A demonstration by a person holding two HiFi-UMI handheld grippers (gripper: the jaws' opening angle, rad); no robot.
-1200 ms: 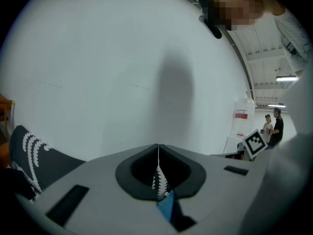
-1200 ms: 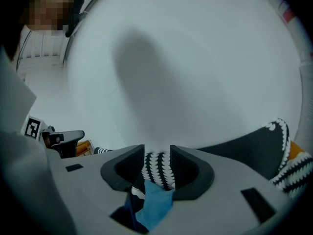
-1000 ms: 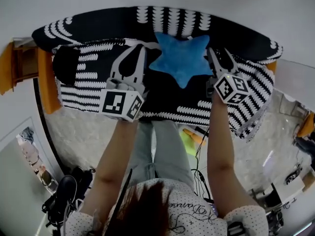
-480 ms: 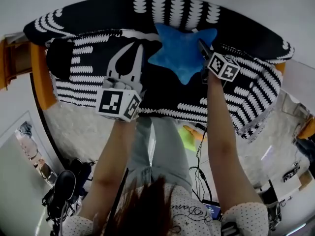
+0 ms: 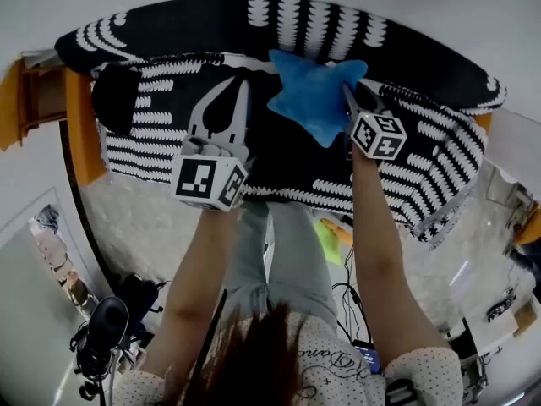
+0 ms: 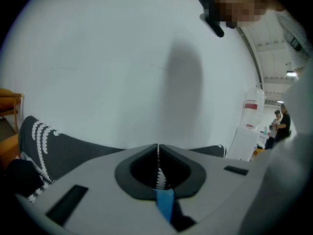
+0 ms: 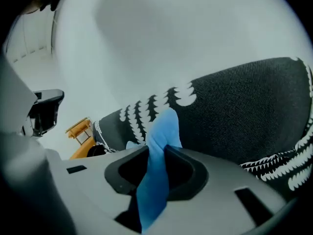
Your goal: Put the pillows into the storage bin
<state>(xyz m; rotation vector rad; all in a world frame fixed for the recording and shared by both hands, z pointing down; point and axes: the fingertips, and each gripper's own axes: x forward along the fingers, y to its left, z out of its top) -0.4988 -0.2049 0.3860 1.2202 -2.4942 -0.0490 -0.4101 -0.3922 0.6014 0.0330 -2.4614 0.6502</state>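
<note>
A blue star-shaped pillow [image 5: 311,94] lies on a sofa under a black-and-white patterned cover [image 5: 423,142]. My right gripper [image 5: 349,93] is at the star's right arm, and its jaws have just been closing on it. In the right gripper view the blue fabric [image 7: 159,131] is pinched between the pads of the right gripper [image 7: 156,153]. My left gripper [image 5: 239,87] hovers over the sofa seat to the left of the star, shut on nothing. The left gripper view shows the left gripper [image 6: 157,151] with its tips touching. A black cushion [image 5: 117,100] lies at the sofa's left end. No storage bin is in view.
An orange wooden chair [image 5: 74,134] stands at the sofa's left. Cables and a green item [image 5: 325,245] lie on the floor by the person's legs. A white wall rises behind the sofa. A large water bottle [image 6: 253,107] stands far off to the right.
The right gripper came in from beside the star and closed on its right arm, which is now bunched up. The left gripper sank slightly.
</note>
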